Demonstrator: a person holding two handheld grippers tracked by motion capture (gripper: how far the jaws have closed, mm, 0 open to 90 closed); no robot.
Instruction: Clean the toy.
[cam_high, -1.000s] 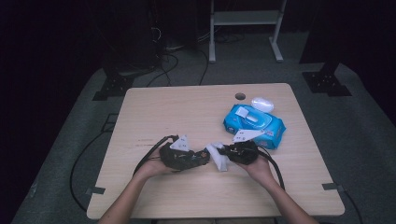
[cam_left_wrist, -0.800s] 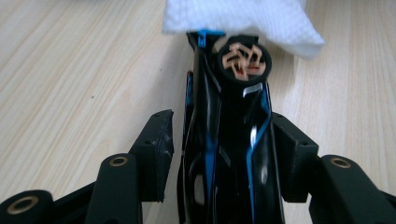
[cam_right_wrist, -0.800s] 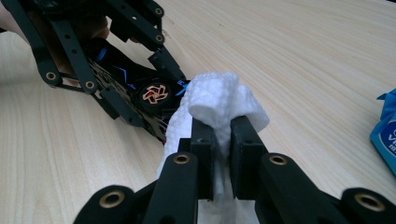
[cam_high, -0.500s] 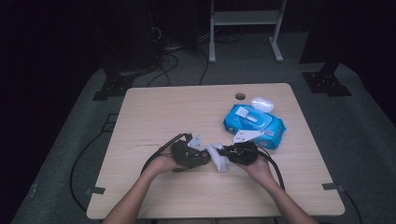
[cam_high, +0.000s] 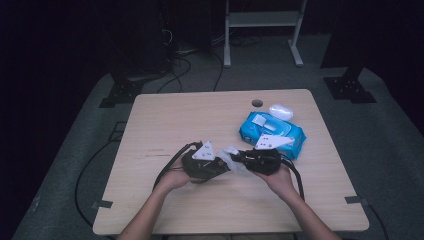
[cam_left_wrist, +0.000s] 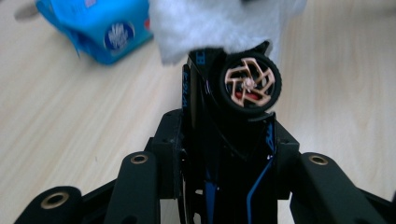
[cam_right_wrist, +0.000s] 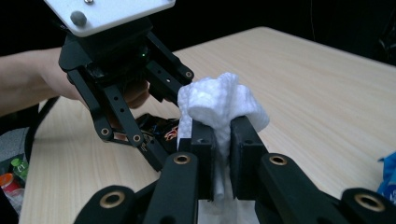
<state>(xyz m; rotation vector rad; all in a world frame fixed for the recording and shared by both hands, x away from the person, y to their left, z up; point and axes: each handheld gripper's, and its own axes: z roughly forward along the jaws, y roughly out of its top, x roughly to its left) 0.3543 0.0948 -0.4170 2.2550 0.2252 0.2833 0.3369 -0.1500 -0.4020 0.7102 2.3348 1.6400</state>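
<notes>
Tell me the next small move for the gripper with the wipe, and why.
Probably bring the right gripper a little closer and rub the white wipe over the toy car. The wipe is already pinched between its jaws, the left gripper has the black car with copper wheels clamped, and the two meet above the table.

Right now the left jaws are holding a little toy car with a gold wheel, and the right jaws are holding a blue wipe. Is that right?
Nearly. The wipe is white, not blue, as the right gripper view shows; the blue thing is the wipes pack on the table. The toy car with its gold wheel sits in the left jaws, as you said.
</notes>
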